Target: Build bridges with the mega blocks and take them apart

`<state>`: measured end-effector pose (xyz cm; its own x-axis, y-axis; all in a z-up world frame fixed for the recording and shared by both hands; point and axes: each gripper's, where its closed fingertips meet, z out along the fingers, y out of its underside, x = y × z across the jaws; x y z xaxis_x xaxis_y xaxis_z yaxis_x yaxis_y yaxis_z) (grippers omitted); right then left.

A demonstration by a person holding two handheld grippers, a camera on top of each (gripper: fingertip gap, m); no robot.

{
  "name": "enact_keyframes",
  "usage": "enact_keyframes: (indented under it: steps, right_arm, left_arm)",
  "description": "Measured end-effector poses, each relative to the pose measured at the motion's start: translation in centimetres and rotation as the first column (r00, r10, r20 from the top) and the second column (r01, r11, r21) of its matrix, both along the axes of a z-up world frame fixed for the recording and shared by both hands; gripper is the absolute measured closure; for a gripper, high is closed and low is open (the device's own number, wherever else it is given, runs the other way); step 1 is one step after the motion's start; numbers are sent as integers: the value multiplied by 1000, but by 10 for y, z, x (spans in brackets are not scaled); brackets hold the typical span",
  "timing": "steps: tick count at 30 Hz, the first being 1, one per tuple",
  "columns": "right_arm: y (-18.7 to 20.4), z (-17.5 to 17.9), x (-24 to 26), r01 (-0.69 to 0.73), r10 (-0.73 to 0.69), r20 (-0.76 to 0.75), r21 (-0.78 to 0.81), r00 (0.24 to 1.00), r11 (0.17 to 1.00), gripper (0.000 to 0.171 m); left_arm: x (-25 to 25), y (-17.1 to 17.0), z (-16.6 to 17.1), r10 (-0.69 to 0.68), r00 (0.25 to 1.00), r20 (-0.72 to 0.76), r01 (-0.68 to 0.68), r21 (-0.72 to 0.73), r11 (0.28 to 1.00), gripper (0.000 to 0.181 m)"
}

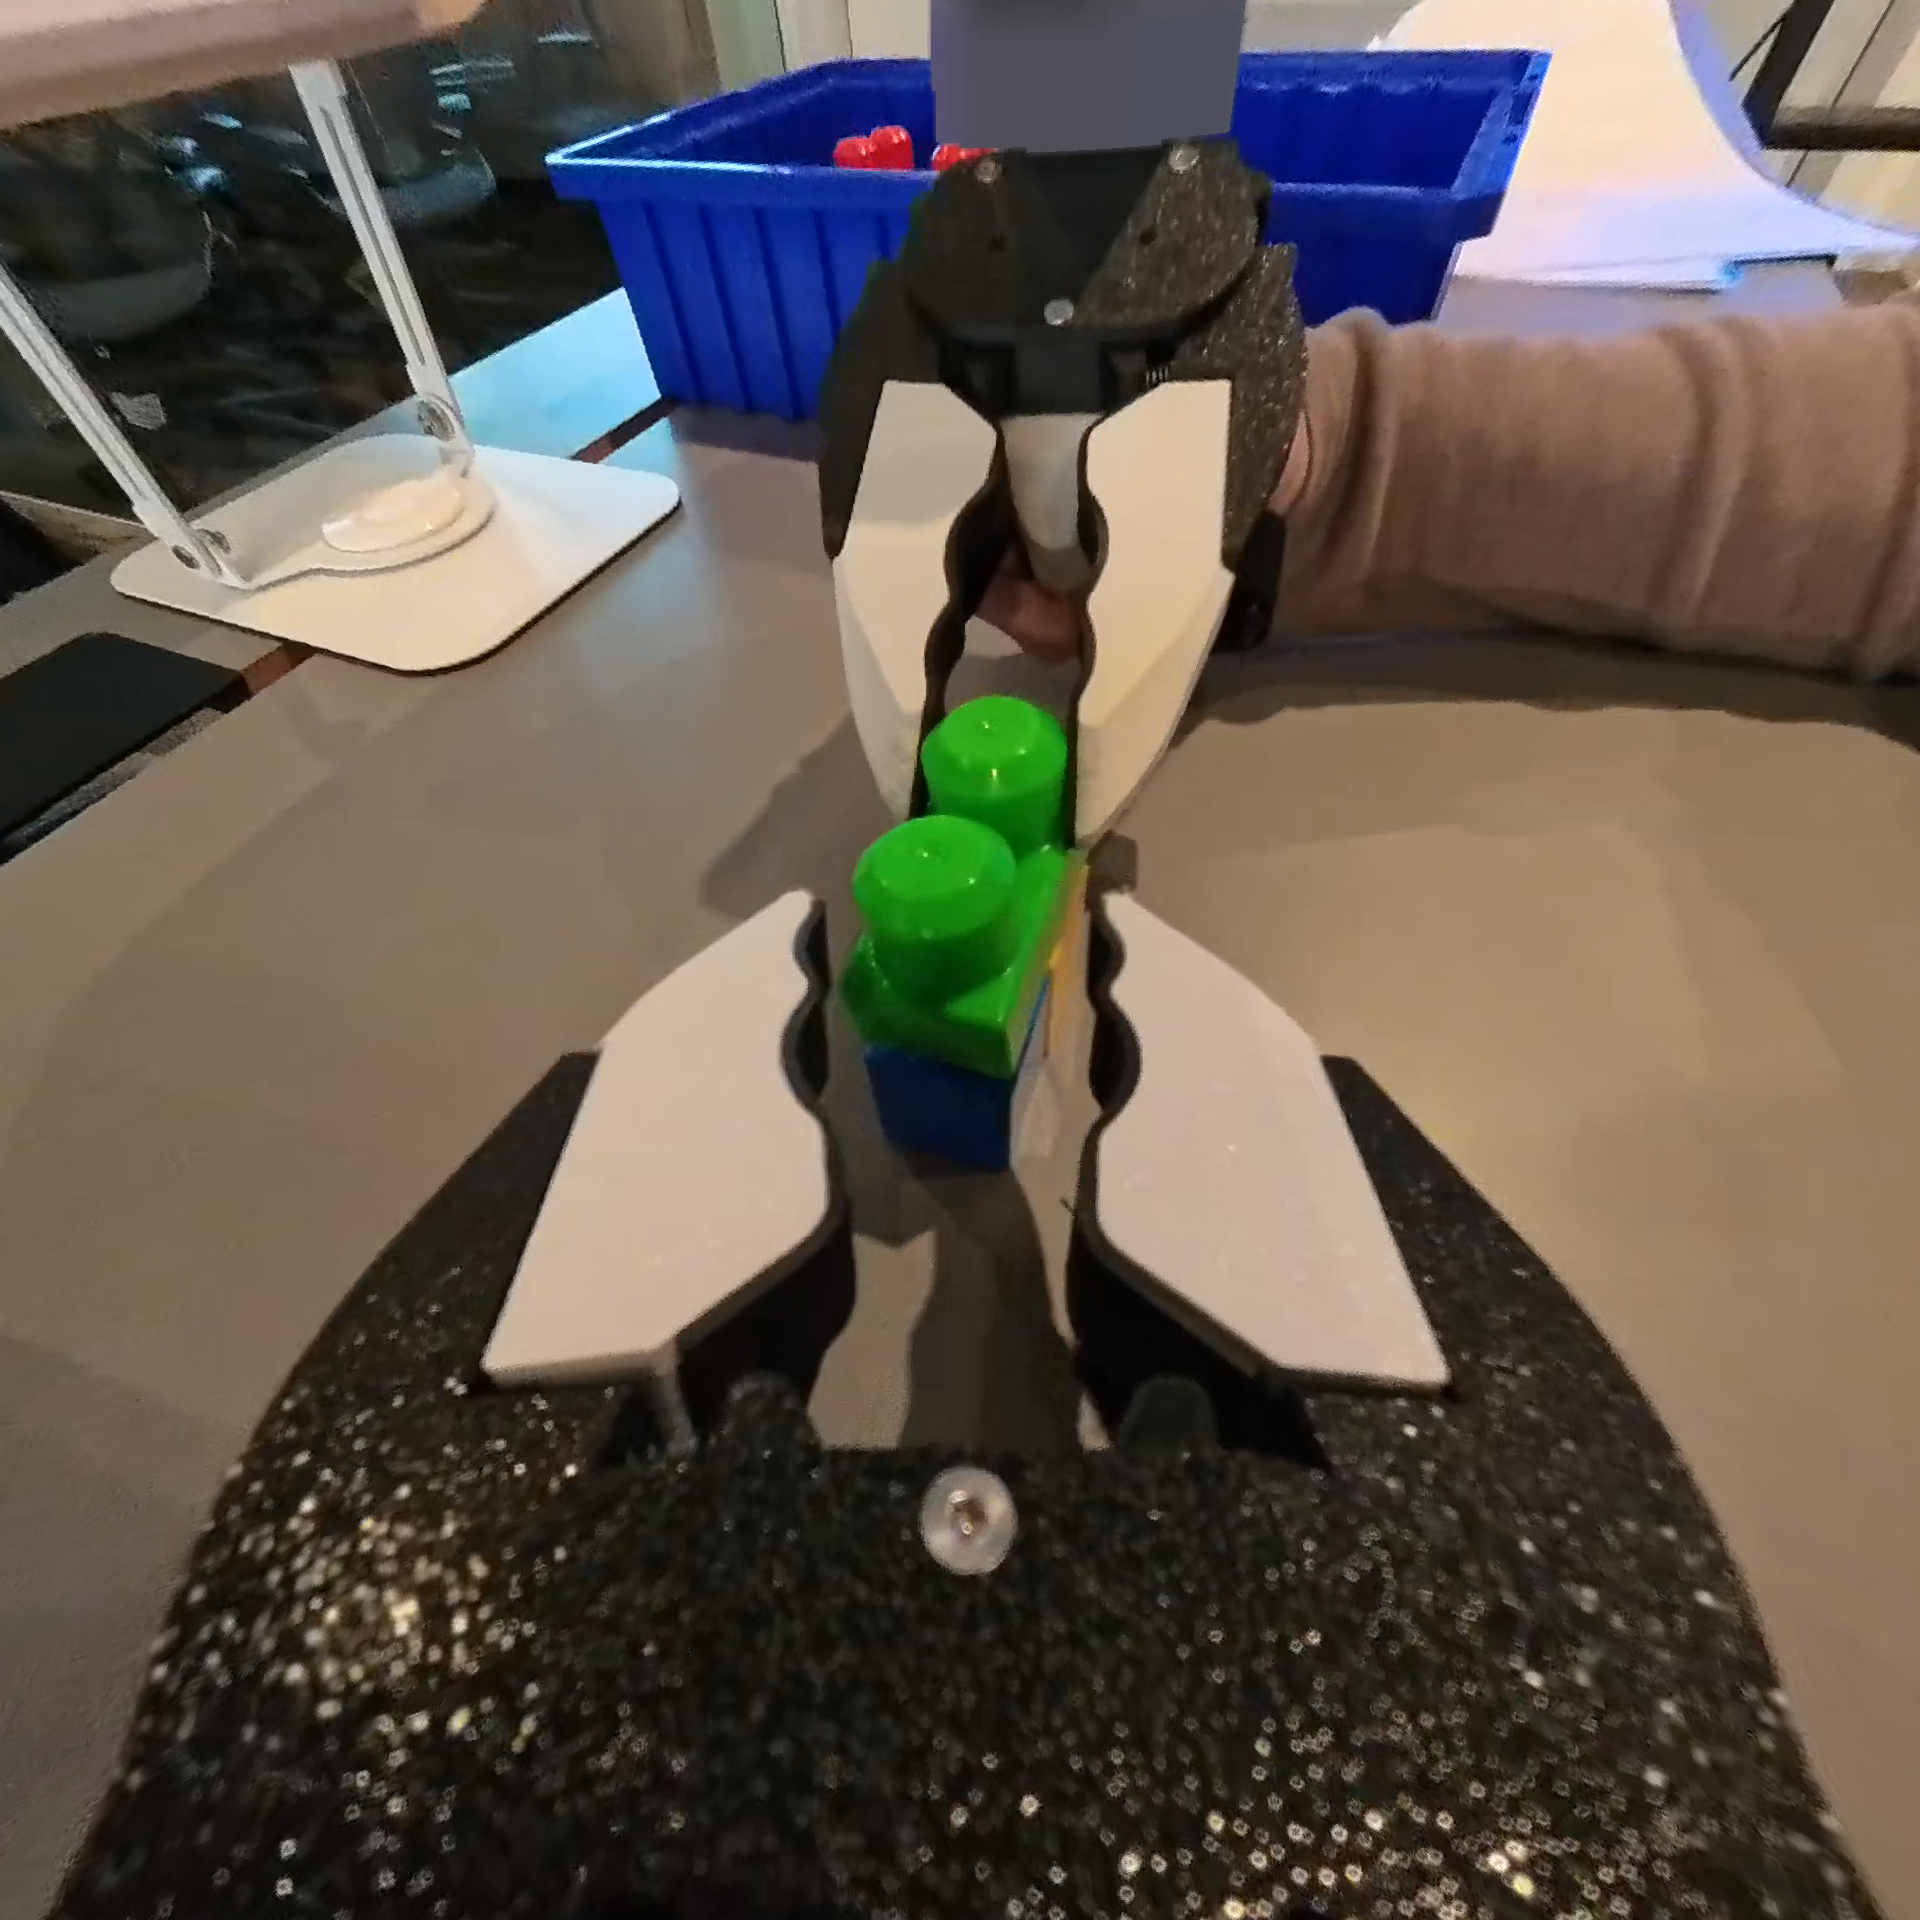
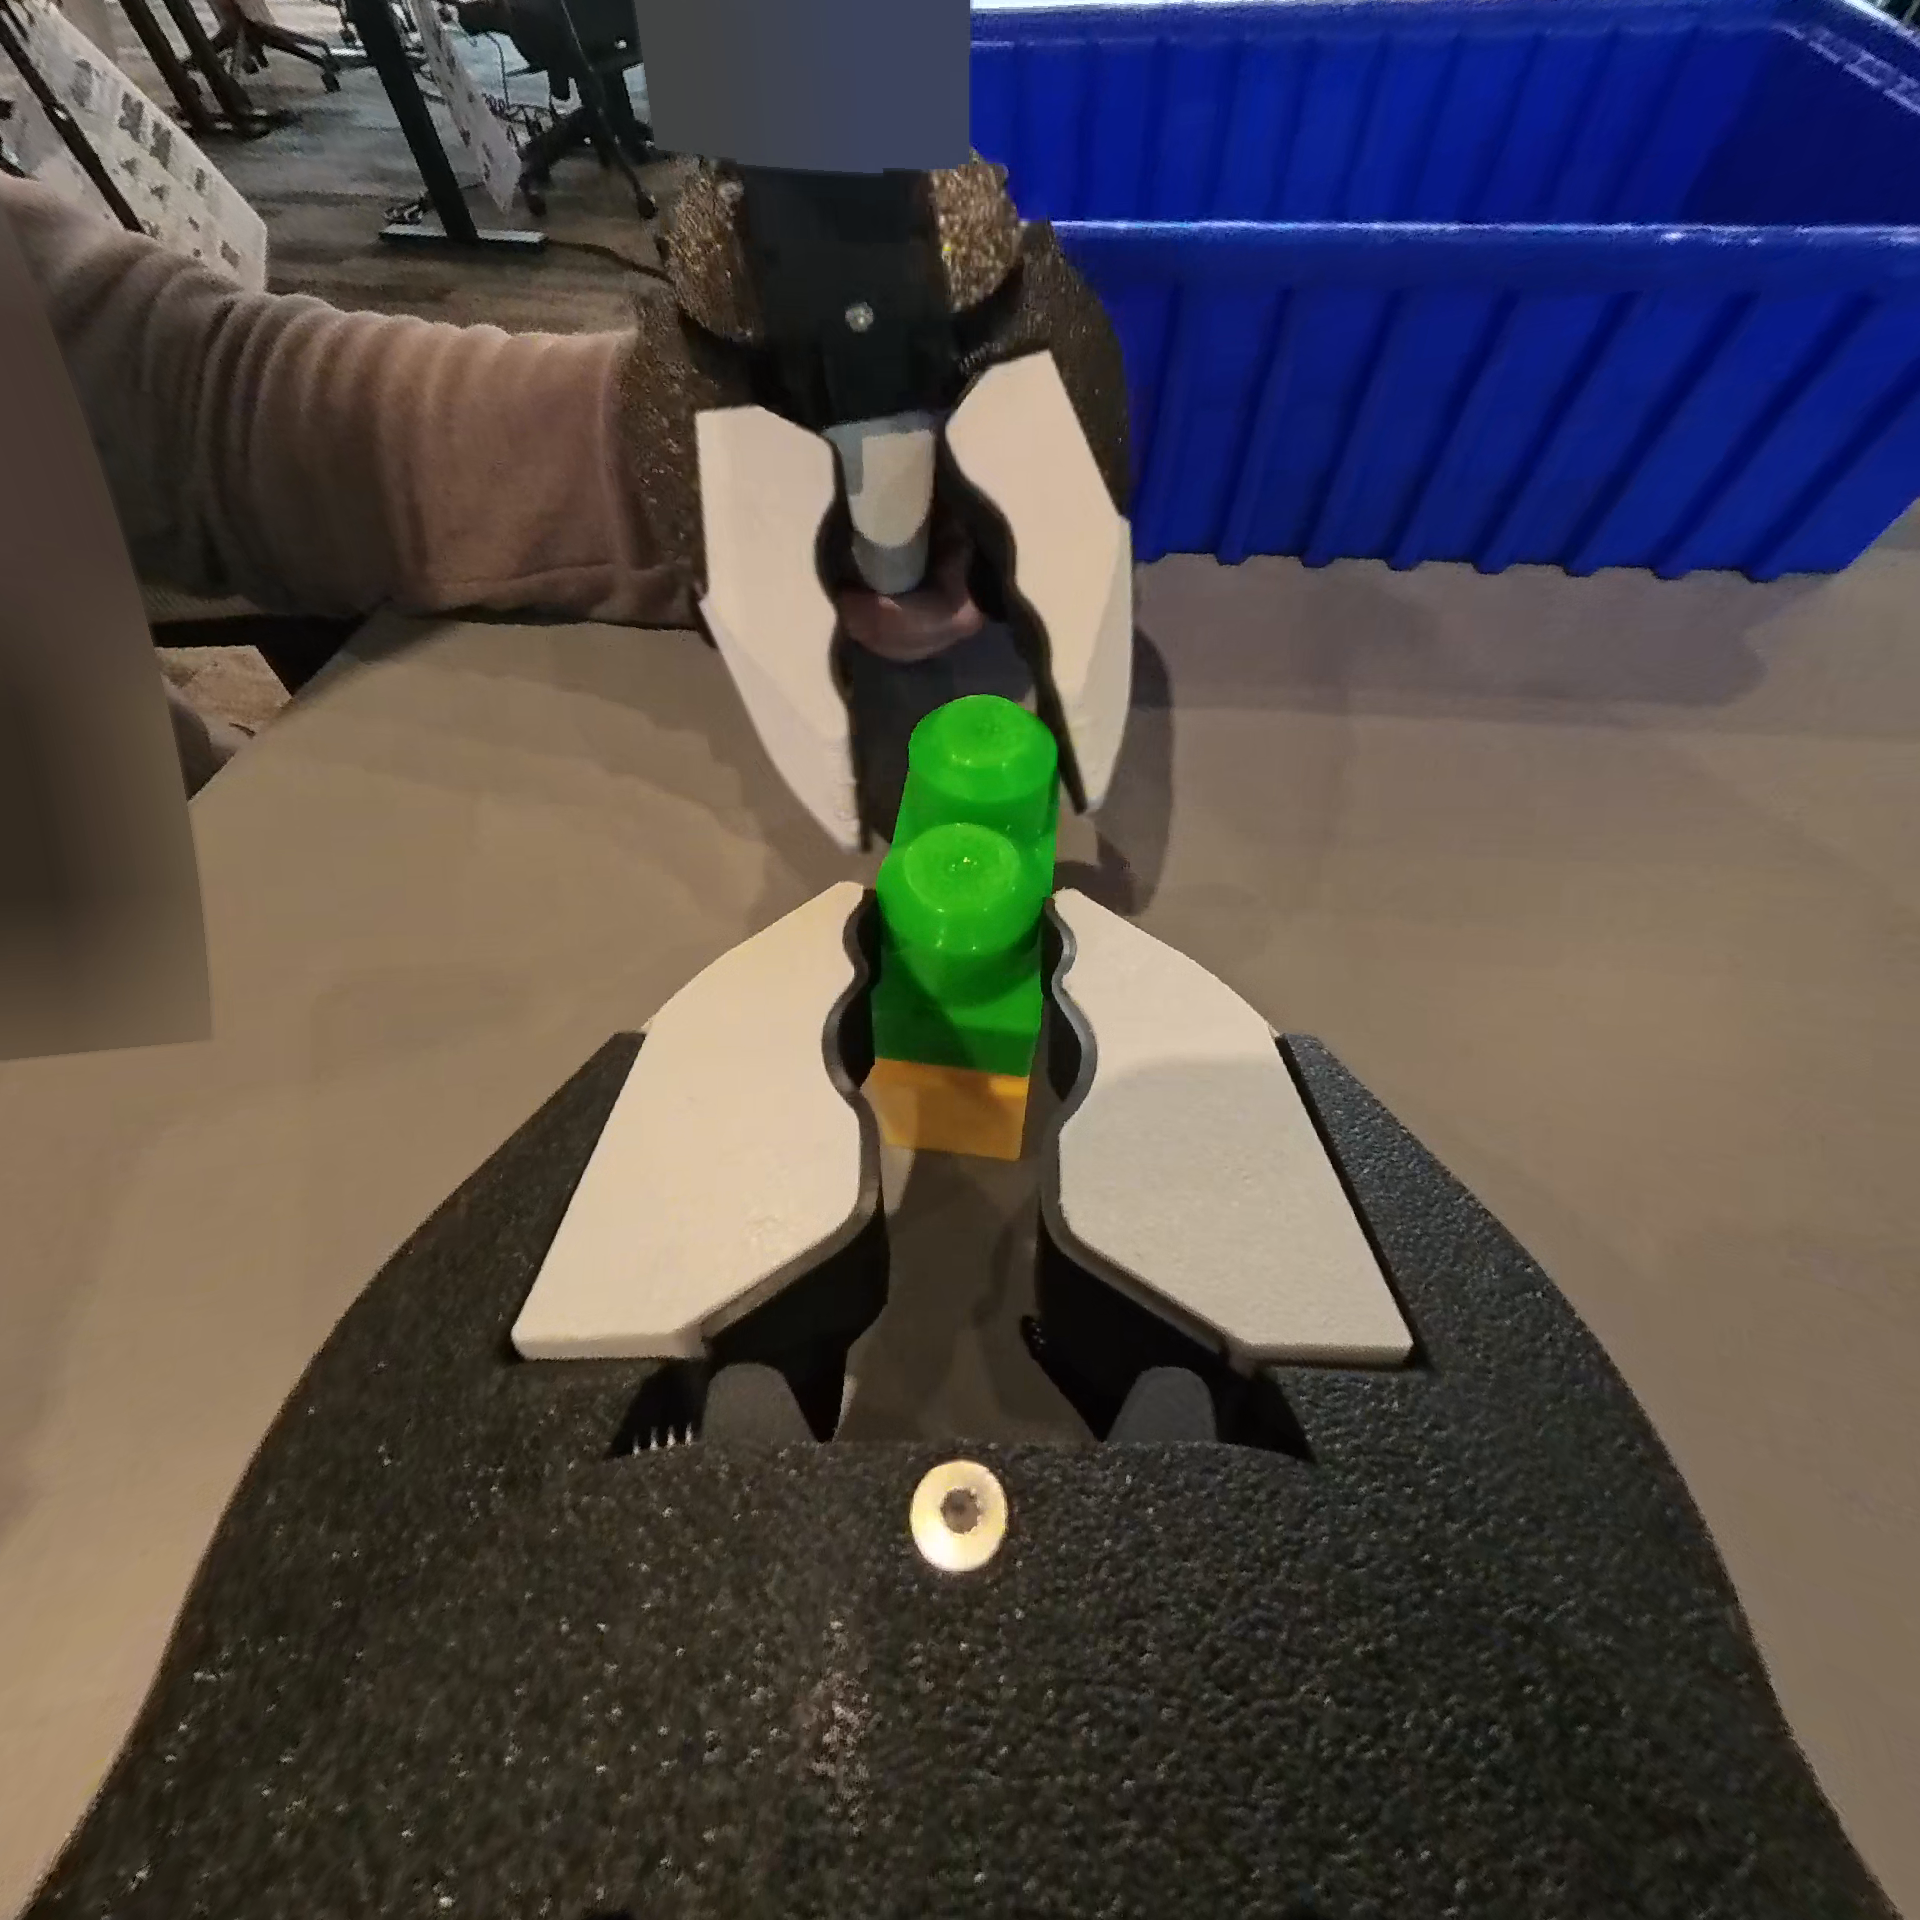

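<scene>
A small bridge stands on the grey table (image 1: pixel 364 935): a green two-stud block (image 1: pixel 935 1018) lies across a blue block (image 1: pixel 935 1122) and a yellow block (image 2: pixel 951 1117). My left gripper (image 1: pixel 961 914) is shut on the bridge's blue end. My right gripper (image 2: pixel 956 904) is shut on the yellow end, hugging the green block (image 2: pixel 956 997). The two grippers face each other. The right gripper (image 1: pixel 1003 821) shows beyond the far stud in the left wrist view, and the left gripper (image 2: pixel 966 826) likewise in the right wrist view.
A large blue bin (image 1: pixel 727 281) stands at the table's far side, with red blocks (image 1: pixel 873 151) inside; it fills the upper right of the right wrist view (image 2: pixel 1507 395). A white stand base (image 1: pixel 416 561) sits far left. Beige sleeves (image 1: pixel 1610 499) (image 2: pixel 364 457) hold the grippers. My left and right fingertips are right by each other. The white stand base (image 1: pixel 416 561) is about equally far from each gripper, around 35 cm.
</scene>
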<state>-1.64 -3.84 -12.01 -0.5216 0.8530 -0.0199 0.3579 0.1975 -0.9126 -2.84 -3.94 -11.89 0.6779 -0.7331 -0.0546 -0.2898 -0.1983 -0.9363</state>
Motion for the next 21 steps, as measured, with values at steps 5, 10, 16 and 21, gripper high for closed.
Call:
enact_keyframes:
  steps: [5,10,16,21]
  right_arm:
    - [0,0,0,-9,9,6,19,1000,1000,142]
    - [0,-1,0,2,-2,-5,24,1000,1000,142]
    - [0,-4,0,19,-18,-12,23,1000,1000,142]
    - [0,-6,0,12,-11,-26,24,1000,1000,142]
  left_arm:
    - [0,0,0,-13,1000,27,14,-19,1000,149]
    - [0,0,-1,-24,998,60,26,-39,999,150]
    - [0,0,-4,-24,997,74,28,-44,999,150]
    - [0,0,-6,-31,996,89,34,-38,999,150]
